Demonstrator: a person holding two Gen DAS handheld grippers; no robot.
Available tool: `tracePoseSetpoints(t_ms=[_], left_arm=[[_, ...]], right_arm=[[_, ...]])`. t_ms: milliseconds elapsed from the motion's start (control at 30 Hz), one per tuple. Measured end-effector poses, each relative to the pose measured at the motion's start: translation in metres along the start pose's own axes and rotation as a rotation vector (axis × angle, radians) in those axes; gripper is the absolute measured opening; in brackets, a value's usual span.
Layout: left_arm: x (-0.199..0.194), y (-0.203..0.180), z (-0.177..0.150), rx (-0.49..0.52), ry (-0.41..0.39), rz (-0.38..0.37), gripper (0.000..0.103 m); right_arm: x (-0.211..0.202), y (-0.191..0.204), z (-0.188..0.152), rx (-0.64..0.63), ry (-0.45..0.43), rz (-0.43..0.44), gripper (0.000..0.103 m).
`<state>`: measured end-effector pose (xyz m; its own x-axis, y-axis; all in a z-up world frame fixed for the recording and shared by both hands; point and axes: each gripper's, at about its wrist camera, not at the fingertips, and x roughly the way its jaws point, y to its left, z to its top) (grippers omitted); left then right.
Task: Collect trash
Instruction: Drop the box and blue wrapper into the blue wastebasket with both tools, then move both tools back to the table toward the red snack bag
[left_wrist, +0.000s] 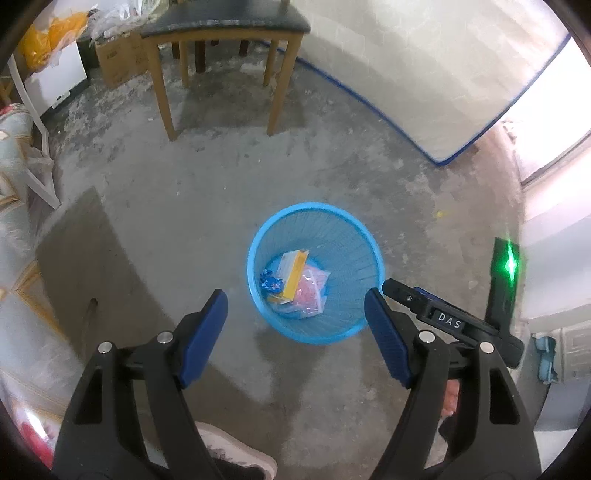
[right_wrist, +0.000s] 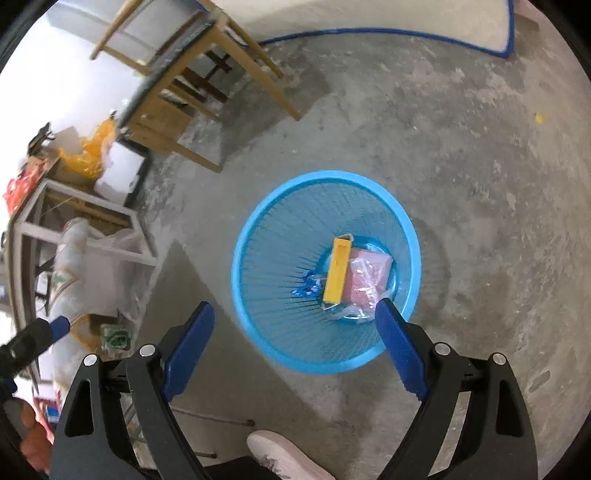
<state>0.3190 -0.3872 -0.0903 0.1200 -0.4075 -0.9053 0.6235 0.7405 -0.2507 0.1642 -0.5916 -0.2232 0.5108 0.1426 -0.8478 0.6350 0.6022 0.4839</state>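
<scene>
A blue mesh waste basket (left_wrist: 354, 236) (right_wrist: 273, 236) stands on the concrete floor. Inside lie a yellow box (left_wrist: 295, 273) (right_wrist: 338, 273), a clear bag with pink contents (left_wrist: 312, 291) (right_wrist: 369, 277) and a crumpled blue wrapper (left_wrist: 271, 282) (right_wrist: 306, 286). My left gripper (left_wrist: 295, 306) hangs above the basket's near side, open, nothing between its blue pads. My right gripper (right_wrist: 295, 317) is over the basket, open and empty as well. The right gripper's body (left_wrist: 443, 317) shows at the right of the left wrist view. The left gripper's tip (right_wrist: 55, 326) shows at the left edge of the right wrist view.
A wooden chair (left_wrist: 221, 40) (right_wrist: 192, 74) stands beyond the basket. A white mattress with blue edging (left_wrist: 424, 74) leans at the back right. Boxes, a yellow bag (left_wrist: 48, 33) and a white frame (right_wrist: 74, 221) crowd the left. A person's pale shoe (right_wrist: 280, 458) is below the grippers.
</scene>
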Motion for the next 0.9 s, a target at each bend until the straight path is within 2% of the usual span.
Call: tracePoseSetpoints(t_ms=[200, 300, 400, 500, 667, 800, 900], left_arm=[[-0.104, 0.006, -0.038, 0.059, -0.125, 0.014, 0.072], [-0.171, 0.013, -0.074, 0.086, -0.227, 0.05, 0.072], [-0.221, 0.026, -0.104, 0.077, -0.295, 0.08, 0.076], [-0.276, 0.056, -0.148, 0.001, -0.38, 0.149, 0.076], [-0.333, 0.109, -0.223, -0.157, -0.478, 0.234, 0.077], [-0.357, 0.149, -0.28, -0.297, -0.531, 0.256, 0.077], [-0.363, 0.167, -0.316, -0.358, -0.565, 0.268, 0.077]], right_arm=[[-0.055, 0.043, -0.022, -0.143, -0.028, 0.067, 0.086], [-0.086, 0.077, -0.036, -0.245, -0.04, 0.12, 0.086], [-0.113, 0.113, -0.051, -0.326, -0.041, 0.191, 0.086], [-0.133, 0.147, -0.067, -0.392, -0.034, 0.265, 0.086], [-0.153, 0.208, -0.104, -0.499, 0.028, 0.422, 0.086], [-0.152, 0.253, -0.134, -0.571, 0.13, 0.52, 0.086], [-0.145, 0.288, -0.159, -0.622, 0.204, 0.565, 0.086]])
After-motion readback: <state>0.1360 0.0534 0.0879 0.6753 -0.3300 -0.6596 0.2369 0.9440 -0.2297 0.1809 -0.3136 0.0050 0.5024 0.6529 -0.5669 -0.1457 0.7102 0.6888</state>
